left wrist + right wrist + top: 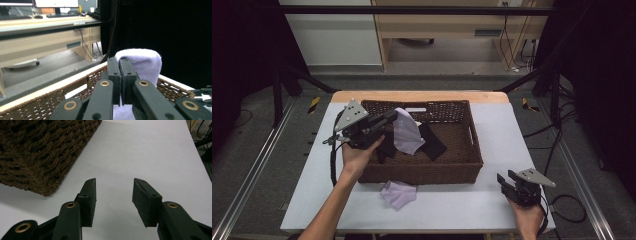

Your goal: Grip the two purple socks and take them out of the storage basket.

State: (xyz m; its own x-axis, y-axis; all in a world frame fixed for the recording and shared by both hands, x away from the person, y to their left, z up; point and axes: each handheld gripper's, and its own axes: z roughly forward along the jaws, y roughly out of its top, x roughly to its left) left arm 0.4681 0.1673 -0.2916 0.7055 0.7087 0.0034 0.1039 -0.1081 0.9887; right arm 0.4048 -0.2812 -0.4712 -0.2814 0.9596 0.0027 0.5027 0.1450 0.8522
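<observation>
Left tongs [388, 118]: I have them clamped tight on a lilac cloth [408, 134], held up over the left half of the basket [474, 145]. The cloth folds over the jaw tips and hangs down past them toward the basket floor.

Right tongs [506, 178]: jaws apart with nothing between them, above bare table [512, 130], off the basket's near right corner.

Black cloths [432, 142]: in the basket, just right of the hanging lilac piece.

Second lilac cloth [399, 193]: flat on the table, in front of the basket, below the left tongs.
</observation>
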